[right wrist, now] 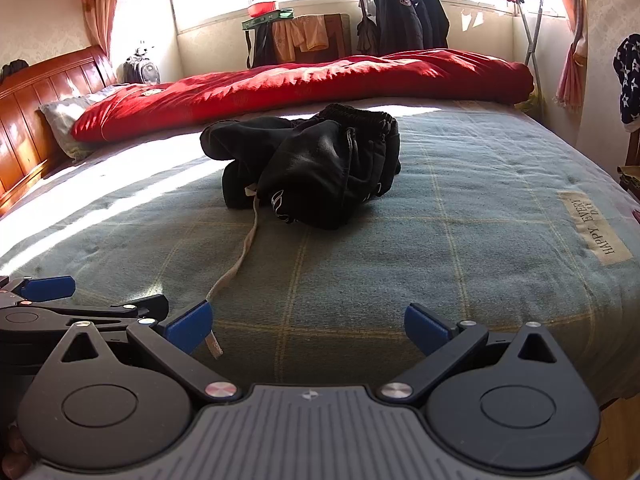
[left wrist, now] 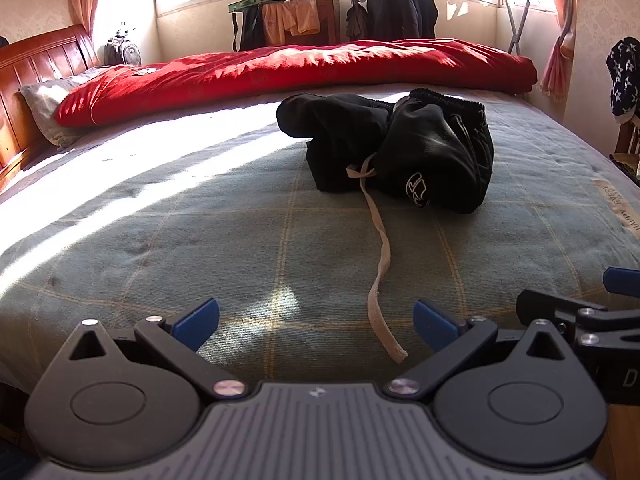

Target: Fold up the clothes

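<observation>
Black sweatpants (left wrist: 394, 148) lie in a crumpled heap on the grey-green checked bedspread (left wrist: 200, 240), waistband elastic toward the far side, a white logo on the near face. From the left wrist view the heap sits at about 1 o'clock from the left gripper (left wrist: 316, 322), well apart from it. From the right wrist view the same sweatpants (right wrist: 316, 168) sit at about 12 o'clock from the right gripper (right wrist: 308, 328), also well apart.

A pale drawstring (left wrist: 378, 264) runs out of the heap toward the near edge of the bed. In the left view its free end lies on the bedspread between the left gripper's blue fingers, nearer the right-hand one; contact is not evident. In the right view the drawstring (right wrist: 236, 268) ends just beside the right gripper's left-hand blue finger (right wrist: 190, 326); whether it touches cannot be told.

Both grippers stand with jaws spread wide and hold nothing. They sit side by side, low at the near edge of the bed; each shows at the other's side of frame.

A red quilt (left wrist: 296, 68) is rolled along the far side of the bed, at 12 o'clock beyond the sweatpants. A wooden headboard (left wrist: 36, 80) stands at 10 o'clock.
</observation>
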The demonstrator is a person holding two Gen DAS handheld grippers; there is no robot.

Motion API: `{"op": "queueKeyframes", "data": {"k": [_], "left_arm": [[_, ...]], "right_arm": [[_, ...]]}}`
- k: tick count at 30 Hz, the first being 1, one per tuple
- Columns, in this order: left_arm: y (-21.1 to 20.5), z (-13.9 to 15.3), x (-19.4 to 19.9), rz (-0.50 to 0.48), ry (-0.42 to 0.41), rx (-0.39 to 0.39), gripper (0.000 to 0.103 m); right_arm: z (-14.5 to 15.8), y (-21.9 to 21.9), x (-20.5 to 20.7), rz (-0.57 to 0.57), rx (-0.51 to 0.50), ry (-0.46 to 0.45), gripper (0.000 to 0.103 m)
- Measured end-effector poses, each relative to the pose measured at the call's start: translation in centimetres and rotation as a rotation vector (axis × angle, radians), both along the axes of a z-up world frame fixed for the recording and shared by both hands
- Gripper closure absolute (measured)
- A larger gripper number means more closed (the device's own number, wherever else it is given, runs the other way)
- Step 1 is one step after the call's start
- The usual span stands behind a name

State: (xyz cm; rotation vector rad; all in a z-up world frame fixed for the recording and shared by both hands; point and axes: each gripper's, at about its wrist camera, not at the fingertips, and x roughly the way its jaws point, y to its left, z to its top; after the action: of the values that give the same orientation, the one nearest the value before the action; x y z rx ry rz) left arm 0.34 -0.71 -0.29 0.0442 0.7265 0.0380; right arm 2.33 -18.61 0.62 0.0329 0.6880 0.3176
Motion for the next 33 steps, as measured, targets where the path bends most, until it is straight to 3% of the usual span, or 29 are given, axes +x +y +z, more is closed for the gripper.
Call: {"op": "queueKeyframes", "data": {"k": [33], "left_arm": [[0.31,-0.42,0.44,0.02,0.014,-0.007,0.0]], "right_arm": [[-0.4,0.46,0.39,0.019,-0.002,0.017,0.0]]}}
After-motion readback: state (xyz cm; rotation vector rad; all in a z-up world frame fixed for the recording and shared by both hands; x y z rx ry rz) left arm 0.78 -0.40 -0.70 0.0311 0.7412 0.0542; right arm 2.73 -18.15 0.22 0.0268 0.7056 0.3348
